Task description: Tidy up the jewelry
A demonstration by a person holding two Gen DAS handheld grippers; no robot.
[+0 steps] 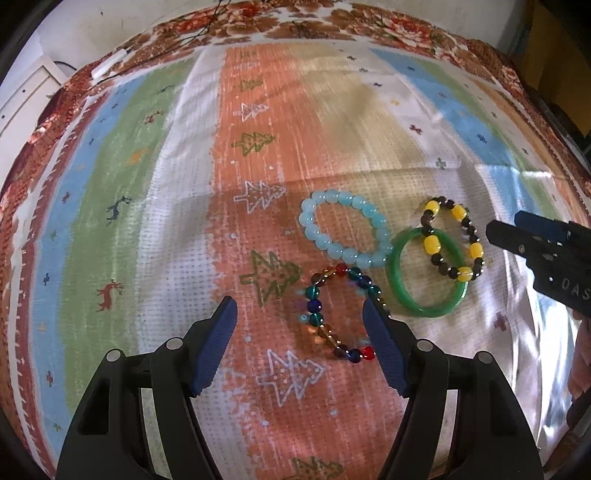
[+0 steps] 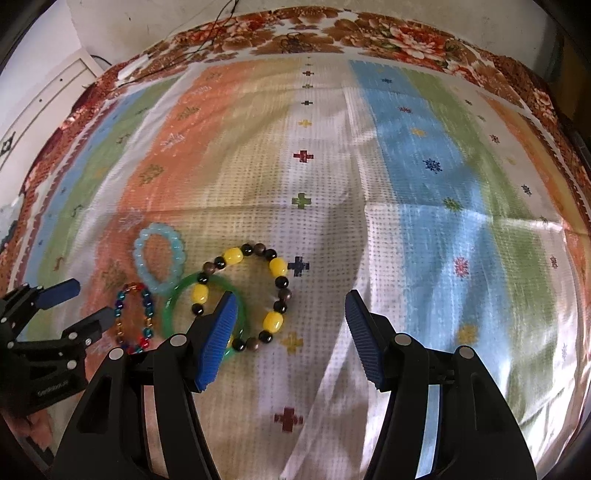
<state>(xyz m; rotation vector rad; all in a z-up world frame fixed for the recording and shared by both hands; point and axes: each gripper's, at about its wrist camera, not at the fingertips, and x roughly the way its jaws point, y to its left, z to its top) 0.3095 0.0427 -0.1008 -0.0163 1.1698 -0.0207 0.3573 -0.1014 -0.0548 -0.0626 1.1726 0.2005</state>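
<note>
Several bracelets lie on a striped cloth. A light blue bead bracelet [image 1: 345, 230] [image 2: 159, 258] touches a green bangle [image 1: 424, 275] [image 2: 177, 299]. A yellow-and-black bead bracelet [image 1: 452, 240] [image 2: 255, 291] overlaps the bangle. A multicolour bead bracelet [image 1: 338, 314] [image 2: 133, 317] lies nearest the left gripper. My left gripper [image 1: 301, 308] [image 2: 75, 301] is open and empty, its right finger over that bracelet's edge. My right gripper [image 2: 290, 301] is open and empty beside the yellow bracelet; its left finger covers part of the bangle. It shows at the right edge of the left wrist view [image 1: 517, 232].
The striped cloth [image 2: 406, 184] with small tree and cross motifs covers a bed with a floral brown spread [image 2: 369, 33] at the far edge. A white cabinet [image 2: 44, 99] stands at the back left. A cable [image 1: 122, 59] lies at the far left corner.
</note>
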